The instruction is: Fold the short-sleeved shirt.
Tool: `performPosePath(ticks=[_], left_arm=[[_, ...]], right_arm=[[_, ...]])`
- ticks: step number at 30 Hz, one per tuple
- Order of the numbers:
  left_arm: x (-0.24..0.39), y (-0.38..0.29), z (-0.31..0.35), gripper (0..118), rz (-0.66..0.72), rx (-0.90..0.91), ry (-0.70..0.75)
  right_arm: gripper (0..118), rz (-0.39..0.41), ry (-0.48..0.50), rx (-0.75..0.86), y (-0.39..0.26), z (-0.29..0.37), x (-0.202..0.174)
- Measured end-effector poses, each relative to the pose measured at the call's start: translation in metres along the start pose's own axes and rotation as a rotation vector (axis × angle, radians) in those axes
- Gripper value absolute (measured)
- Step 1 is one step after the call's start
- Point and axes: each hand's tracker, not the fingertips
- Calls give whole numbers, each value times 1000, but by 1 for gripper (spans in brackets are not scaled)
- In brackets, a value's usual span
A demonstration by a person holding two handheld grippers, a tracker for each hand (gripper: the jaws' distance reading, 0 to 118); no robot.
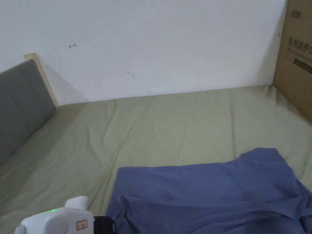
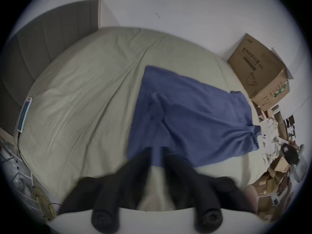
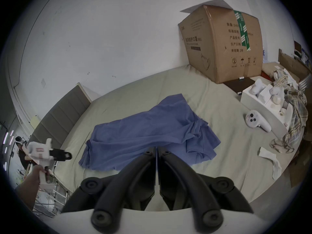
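A blue short-sleeved shirt [image 1: 213, 195] lies spread and wrinkled on the green bed sheet [image 1: 152, 128], one end bunched into folds. In the left gripper view the shirt [image 2: 194, 116] stretches away beyond my left gripper [image 2: 157, 151], whose jaws stand a little apart with nothing between them. The head view shows the left gripper [image 1: 113, 226] just left of the shirt's near corner. My right gripper [image 3: 156, 149] is shut, empty, its tips in front of the near edge of the shirt [image 3: 143, 129]. In the right gripper view a hand holds the left gripper [image 3: 67, 155] off the shirt's left end.
A large cardboard box [image 3: 222, 43] stands on the bed's far right corner against the wall. A grey headboard [image 1: 21, 103] bounds the left side, with a phone [image 2: 25, 114] beside it. A white controller [image 3: 255, 122], a white sock [image 3: 271, 160] and a plaid garment [image 3: 295, 116] lie at the right.
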Motion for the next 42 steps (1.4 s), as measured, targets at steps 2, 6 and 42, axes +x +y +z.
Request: performPosePath(ticks=[2,6,42], left_arm=[[-4,-2,-27,118,-37,-35,80],[-14,-4,-68,113,-6,-130,113],[22,-23,-20,1,-64,7,89]], right_arm=[[3,1,-8,-25,-2,-7,0],[3,-7,6,-74,-3,-15,1],[40,-8,-241,-524,25,-171,124]])
